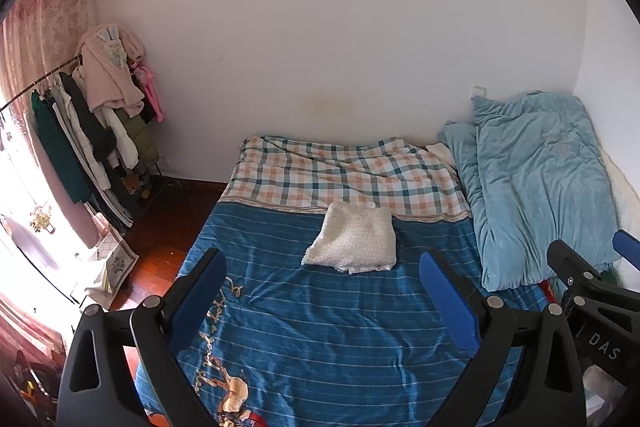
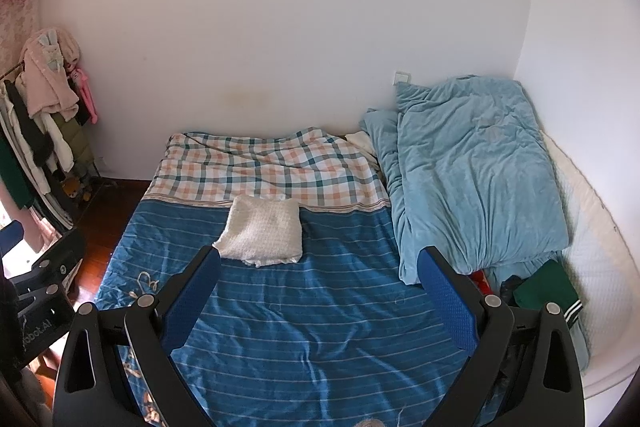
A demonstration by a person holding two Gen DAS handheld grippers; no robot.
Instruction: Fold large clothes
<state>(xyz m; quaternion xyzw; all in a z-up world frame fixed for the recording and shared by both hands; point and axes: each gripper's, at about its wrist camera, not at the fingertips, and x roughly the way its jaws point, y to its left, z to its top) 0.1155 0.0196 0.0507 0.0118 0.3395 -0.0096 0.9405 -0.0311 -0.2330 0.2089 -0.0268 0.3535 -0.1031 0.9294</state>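
Jaws of both grippers gape wide above the folded white garment (image 1: 352, 241), teal duvet (image 2: 472, 179) beside.

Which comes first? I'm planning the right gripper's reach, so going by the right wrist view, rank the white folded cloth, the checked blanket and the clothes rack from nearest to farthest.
From the right gripper:
1. White folded cloth, just ahead on the blue striped cover, slightly left.
2. Checked blanket, behind it across the bed's far end.
3. Clothes rack, far left by the wall.

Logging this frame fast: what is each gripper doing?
Left gripper: open, holding nothing.
Right gripper: open, holding nothing.
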